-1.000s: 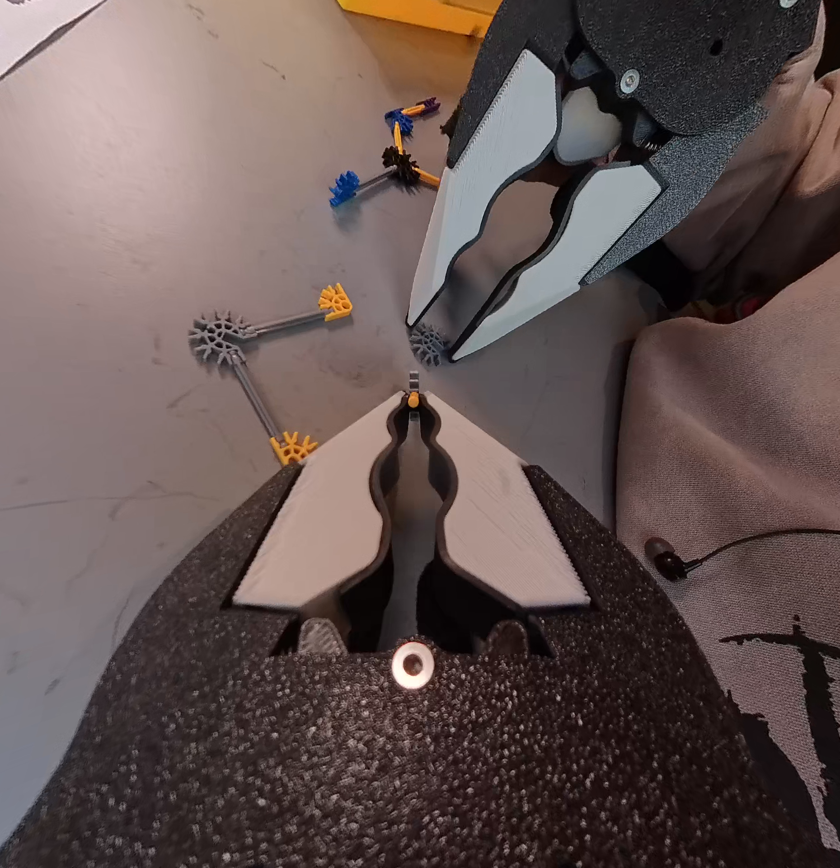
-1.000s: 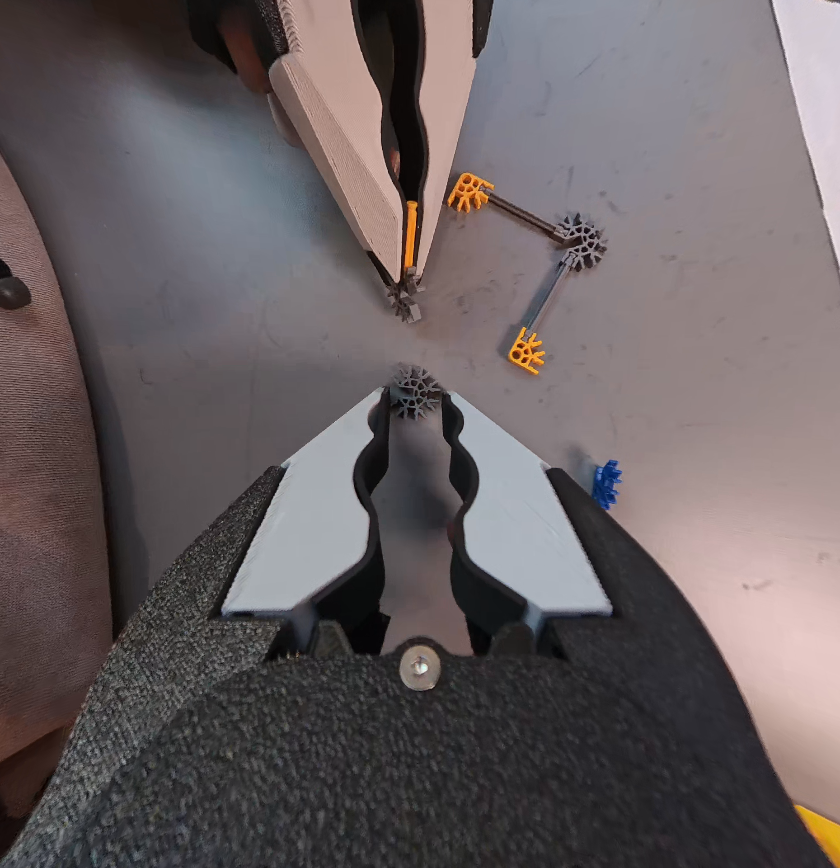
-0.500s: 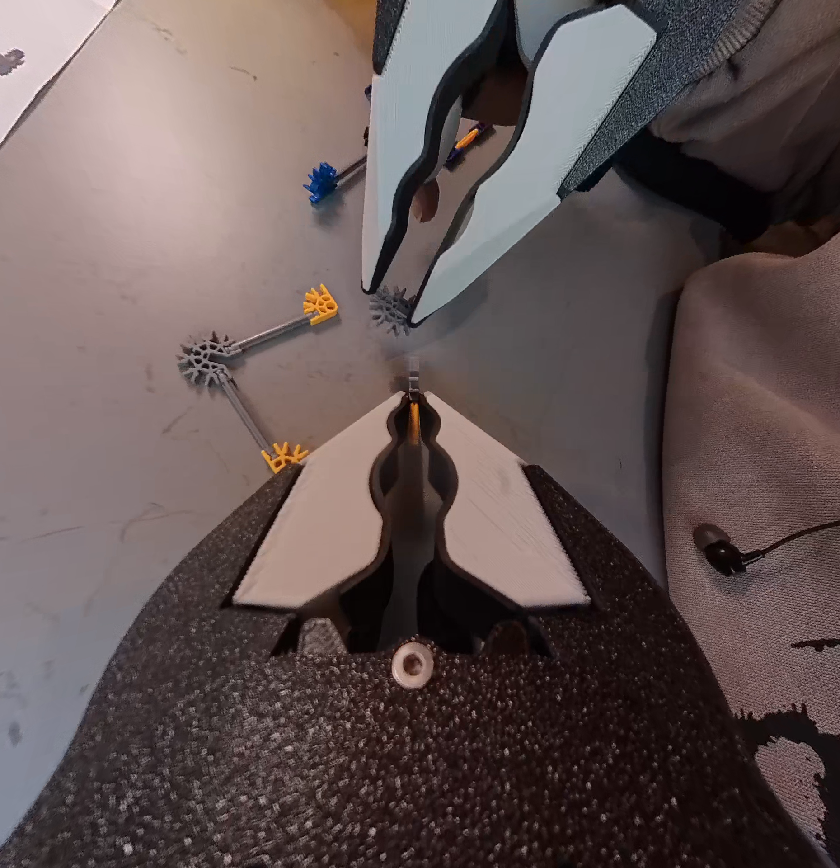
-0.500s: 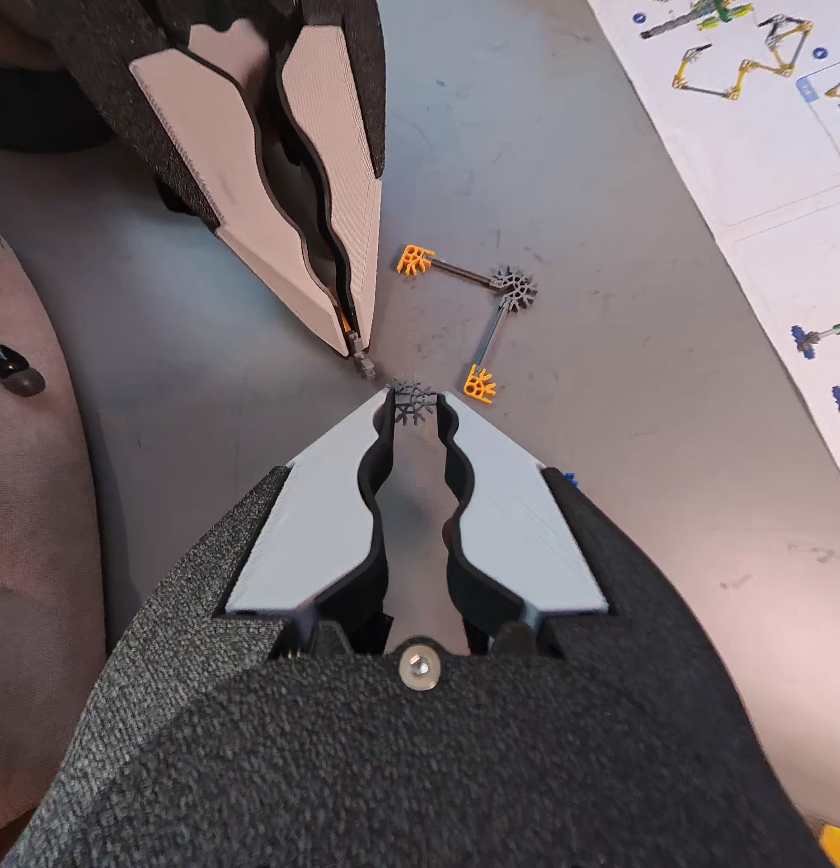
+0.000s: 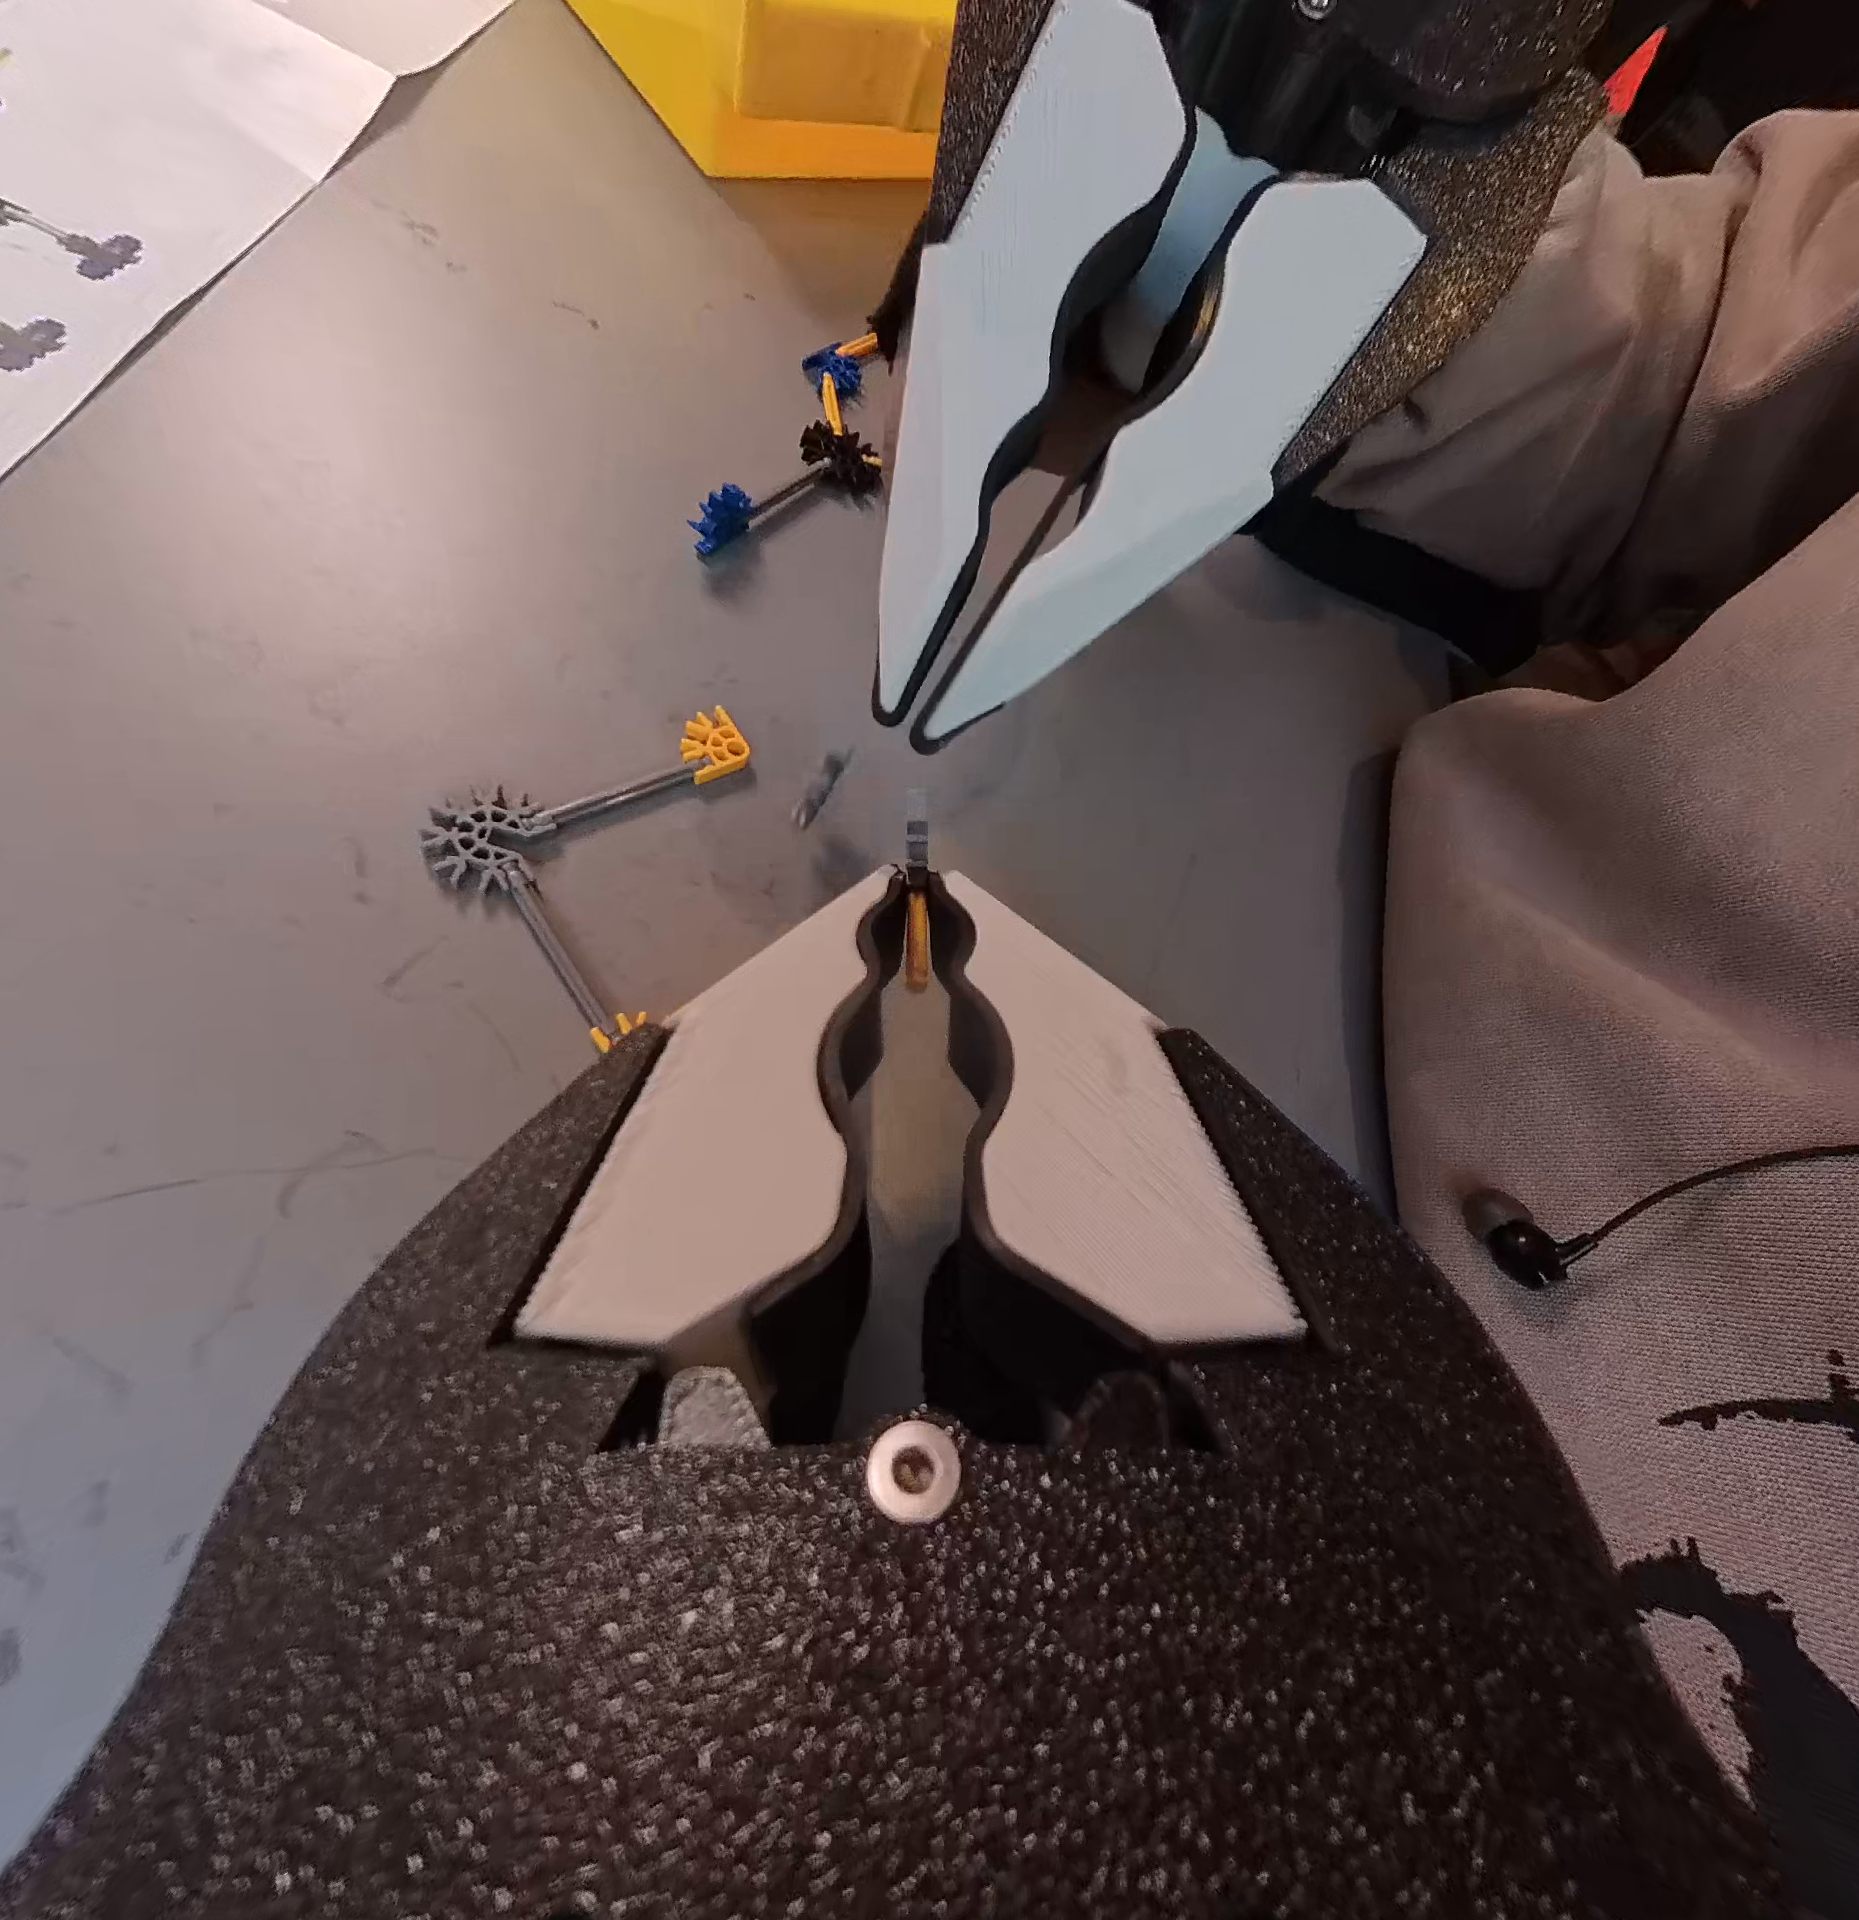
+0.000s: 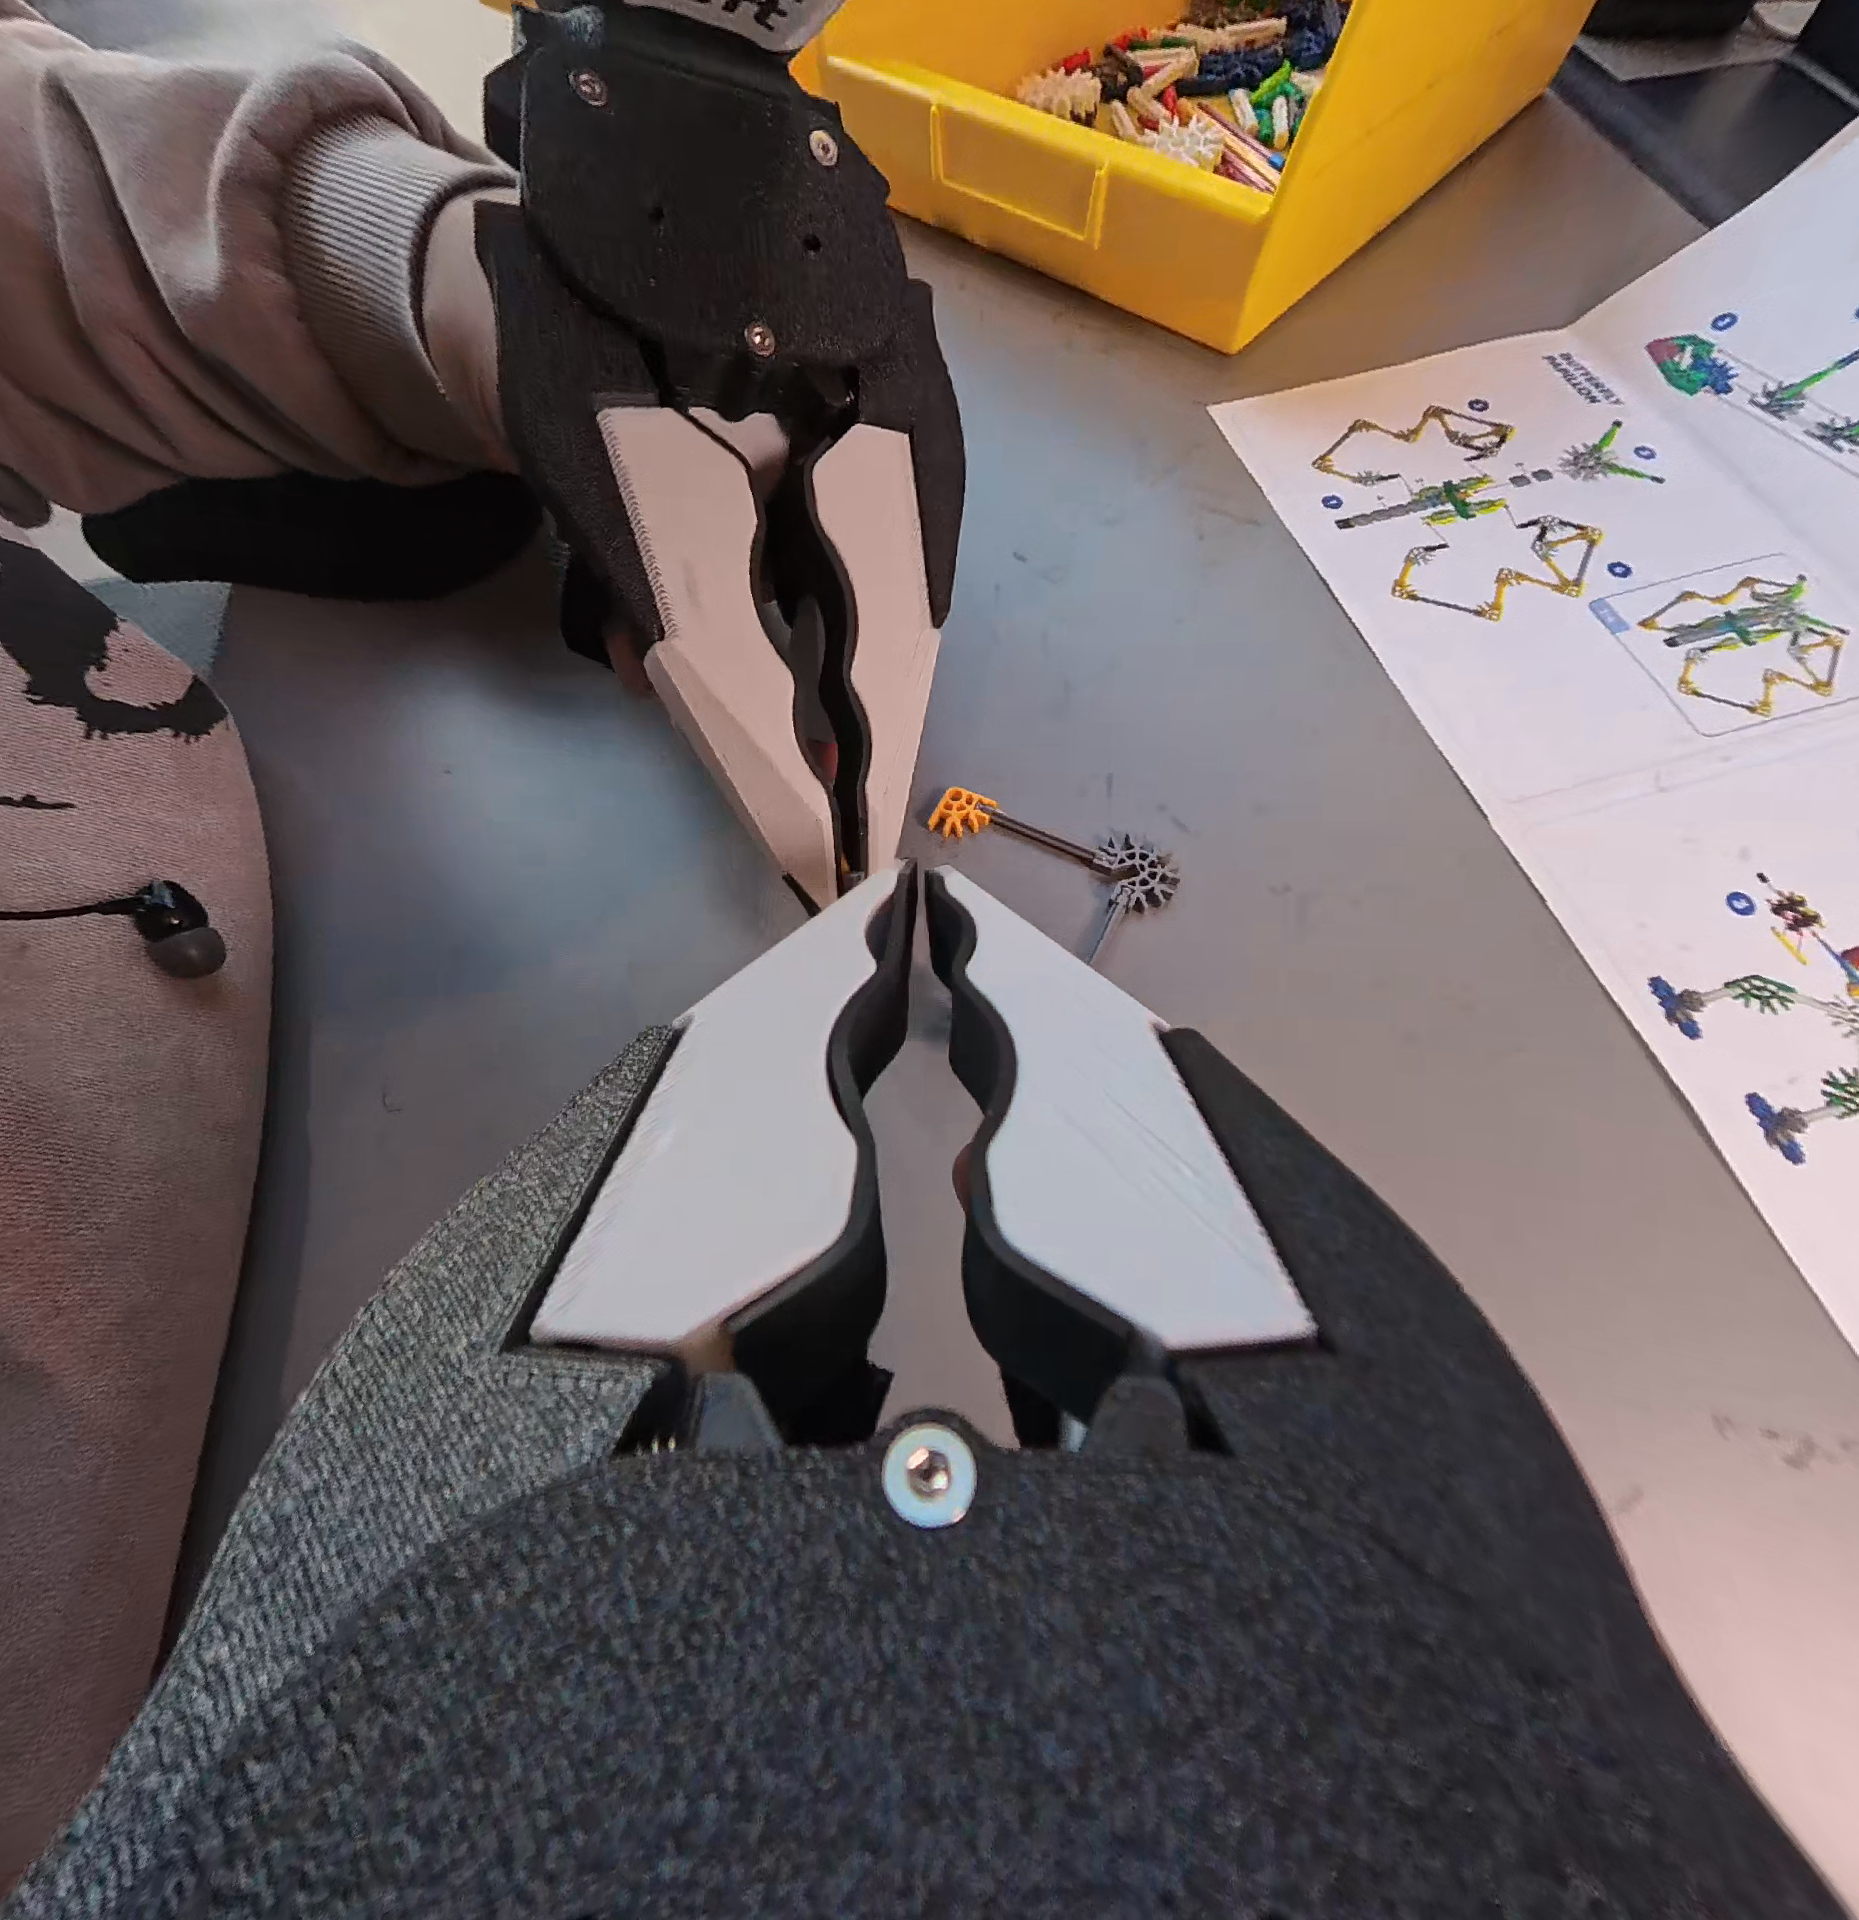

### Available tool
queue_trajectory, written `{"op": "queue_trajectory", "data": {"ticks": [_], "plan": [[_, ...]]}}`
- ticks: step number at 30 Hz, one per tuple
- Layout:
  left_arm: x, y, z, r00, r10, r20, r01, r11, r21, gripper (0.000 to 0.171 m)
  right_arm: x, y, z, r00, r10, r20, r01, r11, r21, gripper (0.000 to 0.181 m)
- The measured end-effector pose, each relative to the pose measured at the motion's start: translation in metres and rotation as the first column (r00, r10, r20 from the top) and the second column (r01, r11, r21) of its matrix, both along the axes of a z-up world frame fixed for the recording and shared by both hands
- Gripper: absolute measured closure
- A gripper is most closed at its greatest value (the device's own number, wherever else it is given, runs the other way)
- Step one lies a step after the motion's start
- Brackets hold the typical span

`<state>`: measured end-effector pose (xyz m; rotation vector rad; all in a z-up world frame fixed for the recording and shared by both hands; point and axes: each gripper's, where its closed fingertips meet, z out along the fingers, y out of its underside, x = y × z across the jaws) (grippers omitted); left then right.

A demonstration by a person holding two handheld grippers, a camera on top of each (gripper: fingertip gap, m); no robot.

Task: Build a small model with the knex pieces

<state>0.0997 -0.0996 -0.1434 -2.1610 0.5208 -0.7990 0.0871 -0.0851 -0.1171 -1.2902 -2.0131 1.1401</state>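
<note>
My left gripper [image 5: 914, 878] is shut on a short orange rod [image 5: 917, 935] with a small grey end piece [image 5: 914, 831] sticking out past the tips. It also shows in the right wrist view [image 6: 857, 878], tip to tip with my right gripper [image 6: 917, 881]. The right gripper's jaws are closed with nothing visible between them; in the left wrist view its tips [image 5: 909, 727] hang just above the rod's end. A small grey connector [image 5: 823, 790], blurred, is on or just above the grey table [image 5: 281, 623], left of both tips.
A grey star connector with two rods and yellow ends [image 5: 478, 831] [image 6: 1138, 868] lies left of the tips. A blue and black assembly [image 5: 790, 488] lies farther back. A yellow parts bin [image 6: 1164, 208], an instruction sheet [image 6: 1683, 675] and a person's sleeve [image 6: 229, 260] border the area. Only a small space, under 4 cm, lies between the two pairs of fingers.
The grey connector has left my right gripper's tips, and its jaws have closed together. Both grippers have tilted back, bringing the bin into view. The left still holds the rod.
</note>
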Motion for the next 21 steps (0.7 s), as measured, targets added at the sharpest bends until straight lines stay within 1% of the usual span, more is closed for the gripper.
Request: {"op": "queue_trajectory", "data": {"ticks": [2, 4, 7, 10, 13, 17, 21], "plan": [[0.000, 0.000, 0.001, 1.000, 0.001, 0.012, -0.001, 1.000, -0.002, 0.168, 0.001, -0.001, -0.004, 1.000, 0.006, 0.017, -0.006, 1.000, 0.013, 0.180], [-0.003, 0.000, -0.003, 1.000, 0.008, -0.010, -0.008, 1.000, -0.017, 0.168, 0.003, 0.000, -0.011, 0.999, 0.015, 0.044, -0.017, 0.999, 0.045, 0.181], [-0.006, -0.001, -0.010, 0.998, 0.012, -0.054, -0.014, 0.999, -0.031, 0.168, 0.007, 0.010, -0.020, 0.995, -0.001, 0.095, -0.006, 0.997, 0.074, 0.175], [-0.009, -0.003, -0.015, 0.995, 0.007, -0.095, -0.012, 0.999, -0.048, 0.168, 0.010, 0.027, -0.026, 0.990, -0.042, 0.132, 0.026, 0.993, 0.119, 0.171], [-0.009, -0.004, -0.017, 0.994, 0.003, -0.112, -0.009, 0.999, -0.052, 0.168, 0.016, 0.040, -0.033, 0.982, -0.062, 0.177, 0.035, 0.987, 0.154, 0.167], [-0.007, -0.005, -0.014, 0.994, -0.003, -0.107, -0.001, 0.999, -0.039, 0.168, 0.023, 0.042, -0.035, 0.979, -0.042, 0.201, 0.004, 0.983, 0.186, 0.161], [-0.005, -0.005, -0.013, 0.994, -0.015, -0.106, 0.012, 1.000, -0.028, 0.168, 0.031, 0.051, -0.034, 0.974, -0.044, 0.221, -0.006, 0.976, 0.218, 0.159]]}}
